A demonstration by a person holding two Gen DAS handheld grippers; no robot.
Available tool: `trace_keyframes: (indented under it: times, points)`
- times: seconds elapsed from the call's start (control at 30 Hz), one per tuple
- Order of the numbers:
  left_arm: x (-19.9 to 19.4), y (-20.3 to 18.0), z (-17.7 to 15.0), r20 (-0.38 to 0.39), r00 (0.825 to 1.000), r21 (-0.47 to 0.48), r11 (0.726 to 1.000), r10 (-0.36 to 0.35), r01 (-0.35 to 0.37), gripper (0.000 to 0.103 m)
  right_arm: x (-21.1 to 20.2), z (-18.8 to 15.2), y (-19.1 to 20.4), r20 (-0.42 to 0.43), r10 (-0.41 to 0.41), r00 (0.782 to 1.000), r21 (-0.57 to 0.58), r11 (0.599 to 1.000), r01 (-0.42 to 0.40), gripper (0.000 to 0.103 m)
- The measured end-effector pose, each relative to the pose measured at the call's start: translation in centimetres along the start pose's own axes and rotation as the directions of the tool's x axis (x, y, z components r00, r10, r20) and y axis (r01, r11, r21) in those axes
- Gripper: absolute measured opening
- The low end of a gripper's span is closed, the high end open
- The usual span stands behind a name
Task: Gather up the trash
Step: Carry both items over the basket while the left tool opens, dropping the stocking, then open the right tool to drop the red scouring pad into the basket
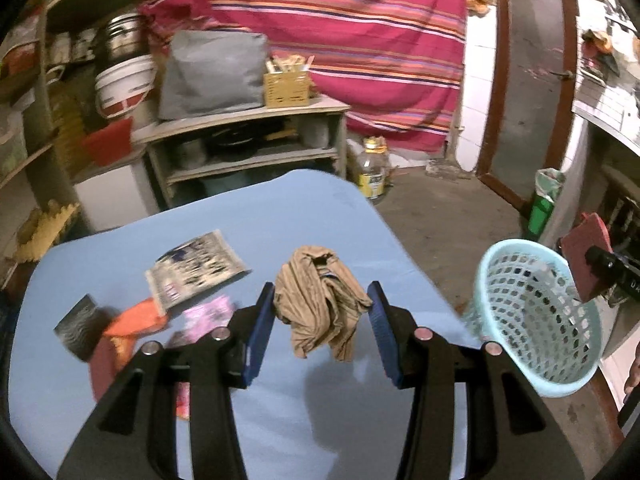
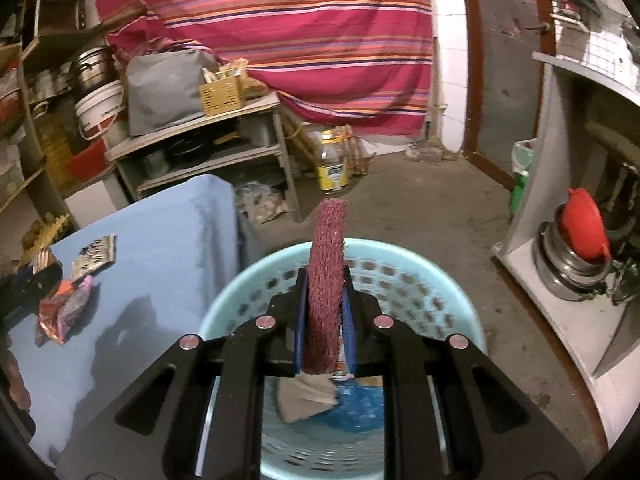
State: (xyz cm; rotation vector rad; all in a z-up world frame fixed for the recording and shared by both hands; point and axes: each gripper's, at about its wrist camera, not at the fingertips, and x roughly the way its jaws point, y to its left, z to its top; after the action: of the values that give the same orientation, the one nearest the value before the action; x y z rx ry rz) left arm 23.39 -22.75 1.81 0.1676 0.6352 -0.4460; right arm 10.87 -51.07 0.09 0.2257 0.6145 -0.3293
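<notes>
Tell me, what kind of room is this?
Probably a home storeroom or kitchen corner. Shelves hold steel pots and a bucket, a striped cloth hangs across the back wall, and an oil bottle stands on the bare floor.

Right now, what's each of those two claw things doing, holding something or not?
Left gripper: fingers open on either side of the crumpled brown cloth, not gripping it.
Right gripper: closed on the maroon scrub pad, above the basket.

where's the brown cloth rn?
In the left wrist view, the crumpled brown cloth lies on the blue table, framed between the open left gripper fingers, with the wrappers to its left and the basket to its right.
</notes>
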Motion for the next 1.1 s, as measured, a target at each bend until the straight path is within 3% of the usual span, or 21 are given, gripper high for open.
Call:
trace_keyframes:
  times: [0.4,0.8,0.87,0.93,1.1]
  points:
    - [1.8,-9.6,2.4,0.002,0.988,0.064,0.986,-0.153,0.152,0.047,-0.5,-0.7,-4.2,-0.013,-0.001,1.0,0.083,0.997,0.002,0.016]
    - [4.9,-16.2,2.5,-0.058,0.973,0.108,0.968,-0.222,0.228,0.05,-0.1,-0.9,-5.2,-0.037,-0.014,0.999,0.098,0.995,0.018,0.016]
    - [5.4,-16.4,2.5,-0.073,0.973,0.103,0.969,-0.219,0.226,0.055,0.0,-1.0,-5.6,-0.042,-0.015,0.999,0.106,0.994,0.02,0.016]
    - [5.6,-16.4,2.3,-0.084,0.97,0.1,0.967,-0.226,0.234,0.069,0.1,-1.1,-5.8,-0.048,-0.015,0.999,0.107,0.994,0.02,0.016]
    - [5.3,-16.2,2.4,-0.074,0.973,0.1,0.969,-0.217,0.224,0.076,0.4,-1.1,-5.8,-0.057,-0.012,0.998,0.101,0.995,0.018,0.016]
